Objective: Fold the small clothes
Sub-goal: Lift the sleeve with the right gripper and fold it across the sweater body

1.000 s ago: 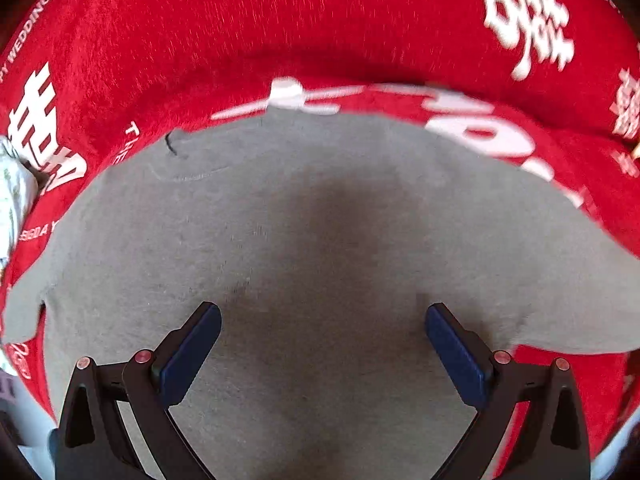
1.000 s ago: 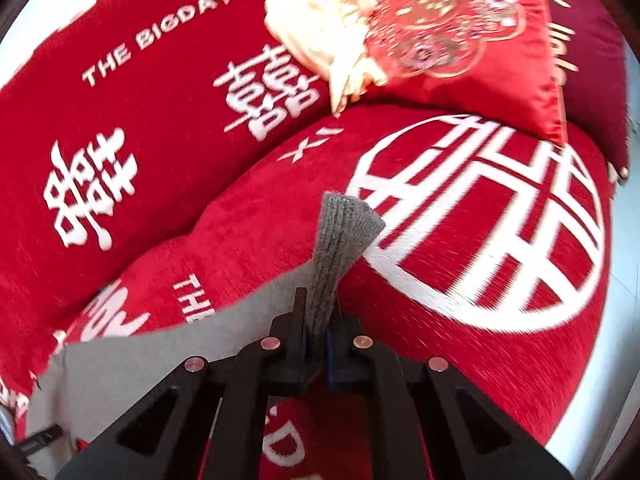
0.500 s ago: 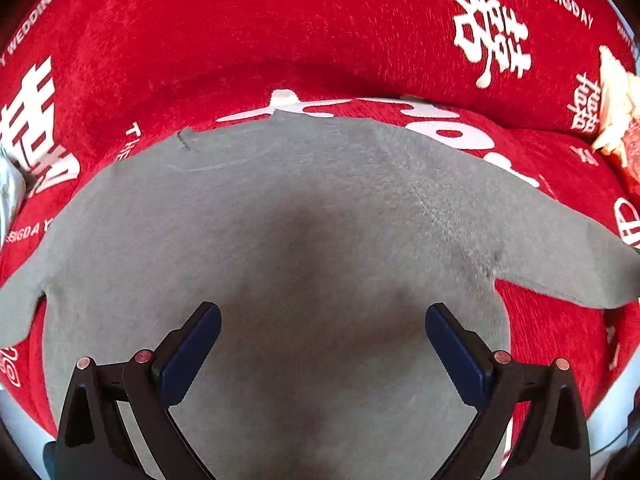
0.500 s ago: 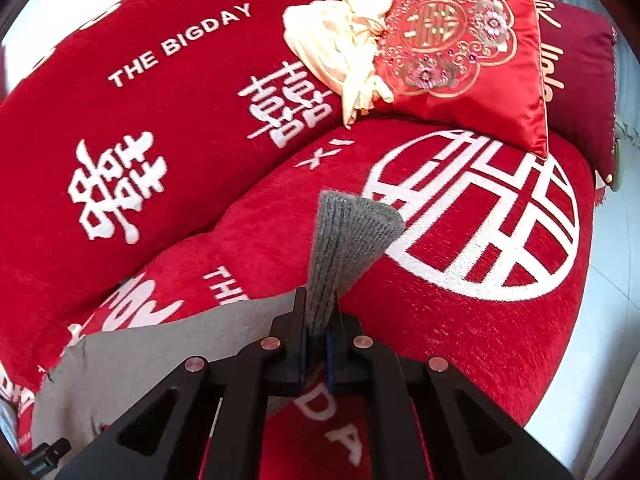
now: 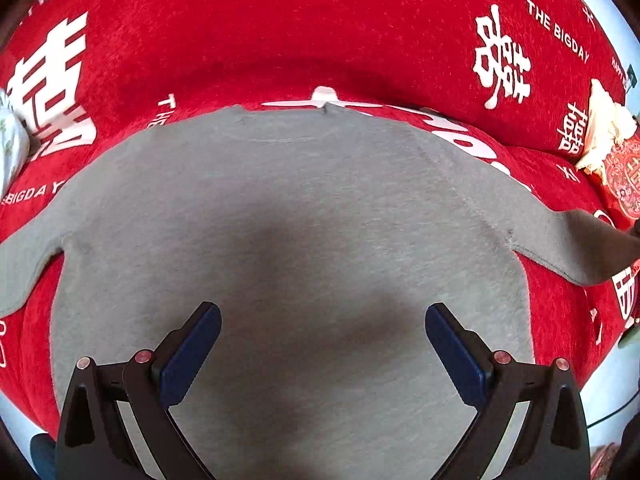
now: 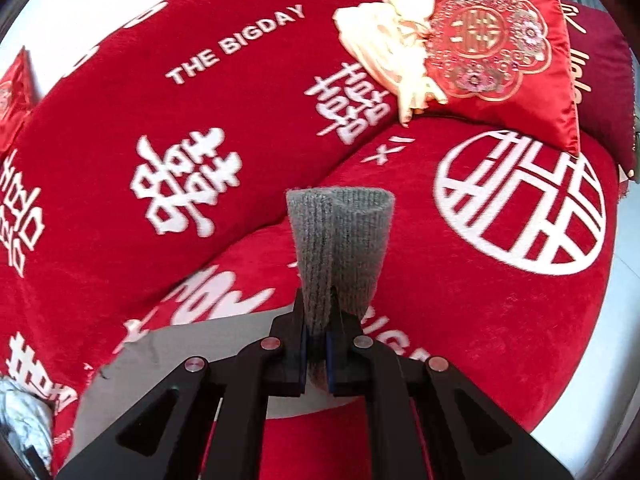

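Observation:
A small grey sweater (image 5: 288,216) lies spread flat on the red sofa seat, neck towards the backrest, both sleeves out to the sides. My left gripper (image 5: 322,326) is open and empty, hovering over the sweater's lower body. My right gripper (image 6: 316,332) is shut on the ribbed cuff (image 6: 340,236) of the sweater's right sleeve (image 5: 580,244) and holds it lifted above the seat. The sweater's body shows low left in the right wrist view (image 6: 180,364).
The red sofa cover (image 6: 160,128) has white characters and lettering. A red embroidered cushion (image 6: 500,52) and a cream cloth (image 6: 392,40) lie at the far right end. A pale patterned cloth (image 5: 10,148) lies at the left edge. White floor (image 6: 608,344) runs past the seat's front.
My right gripper has swung with the cuff, which now stands wider and closer in its view. My left gripper has drawn back, so more of the sweater and its right sleeve shows.

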A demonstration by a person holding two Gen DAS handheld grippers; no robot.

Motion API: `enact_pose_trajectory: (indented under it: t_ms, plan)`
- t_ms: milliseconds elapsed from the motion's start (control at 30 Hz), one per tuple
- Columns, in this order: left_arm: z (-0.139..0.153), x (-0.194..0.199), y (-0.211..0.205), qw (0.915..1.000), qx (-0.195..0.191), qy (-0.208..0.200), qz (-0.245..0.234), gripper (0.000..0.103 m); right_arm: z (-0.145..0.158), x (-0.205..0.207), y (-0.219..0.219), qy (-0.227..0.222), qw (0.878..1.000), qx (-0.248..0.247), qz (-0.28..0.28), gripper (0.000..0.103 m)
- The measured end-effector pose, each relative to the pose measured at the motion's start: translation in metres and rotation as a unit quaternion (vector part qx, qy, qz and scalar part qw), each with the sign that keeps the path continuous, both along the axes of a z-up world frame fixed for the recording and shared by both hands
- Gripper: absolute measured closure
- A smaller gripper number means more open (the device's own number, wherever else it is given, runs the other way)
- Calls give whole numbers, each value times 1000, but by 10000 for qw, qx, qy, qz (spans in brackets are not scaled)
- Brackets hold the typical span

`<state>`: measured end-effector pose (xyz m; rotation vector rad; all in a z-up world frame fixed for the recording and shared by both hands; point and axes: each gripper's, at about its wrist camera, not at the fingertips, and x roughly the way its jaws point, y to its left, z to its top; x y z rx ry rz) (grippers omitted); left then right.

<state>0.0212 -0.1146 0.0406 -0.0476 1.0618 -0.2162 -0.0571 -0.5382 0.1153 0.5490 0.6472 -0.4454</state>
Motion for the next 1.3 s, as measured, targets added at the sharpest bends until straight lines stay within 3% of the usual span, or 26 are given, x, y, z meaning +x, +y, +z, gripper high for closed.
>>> enact_pose_trajectory:
  t_ms: [400, 767, 1300]
  plan:
    - [-19, -6, 61, 9996, -139, 212, 80, 0, 21, 38, 103, 47, 9981, -375, 497, 96]
    - [-18, -15, 114, 9989, -390, 26, 261, 0, 22, 80, 200, 69, 9917, -634, 1117, 96]
    - [-24, -14, 159, 9970, -560, 56, 539, 0, 14, 125, 332, 135, 9720, -785, 2211, 96]
